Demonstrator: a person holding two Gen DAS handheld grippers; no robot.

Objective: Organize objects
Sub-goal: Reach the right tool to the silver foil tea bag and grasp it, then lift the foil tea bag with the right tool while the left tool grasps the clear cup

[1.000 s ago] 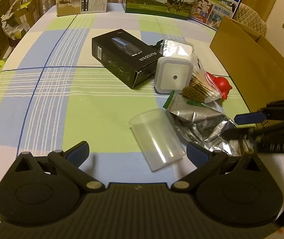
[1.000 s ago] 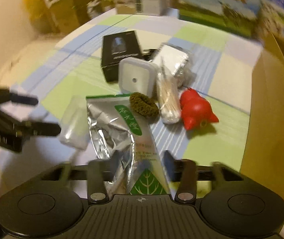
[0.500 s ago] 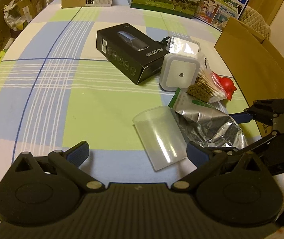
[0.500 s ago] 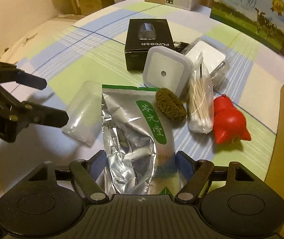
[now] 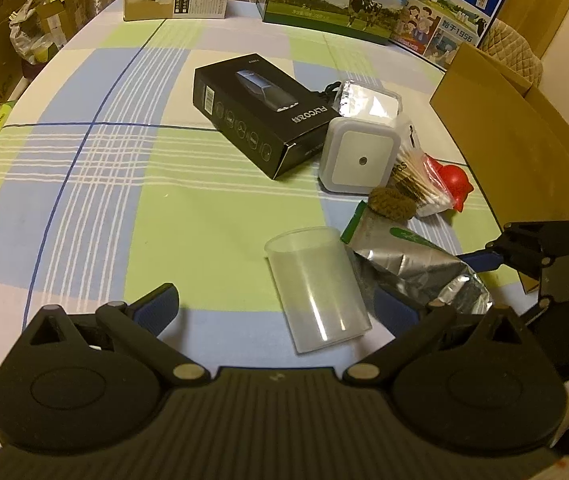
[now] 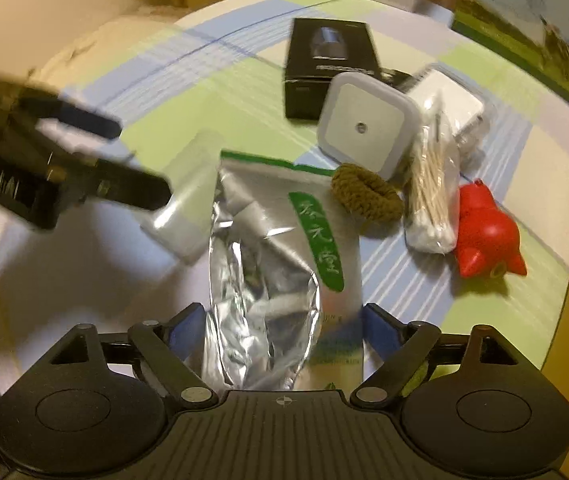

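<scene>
While the checked worktop (image 5: 96, 168) spreads wide, the cardboard box (image 5: 516, 148) stands open at its right edge. Next down in size, the black carton (image 5: 260, 116) lies mid-cloth, well apart from both tools. Now the foil pouch (image 6: 280, 248): it lies flat between the right gripper (image 6: 282, 320) fingers, which are spread wide and grip nothing. Crinkly, light, likely slippery, so pinch its near flat seam. Beside it, touching, the clear cup (image 5: 316, 284) lies on its side ahead of the left gripper (image 5: 280, 304), fingers wide apart, empty. Thin, springy plastic; squeeze gently across its wall.
</scene>
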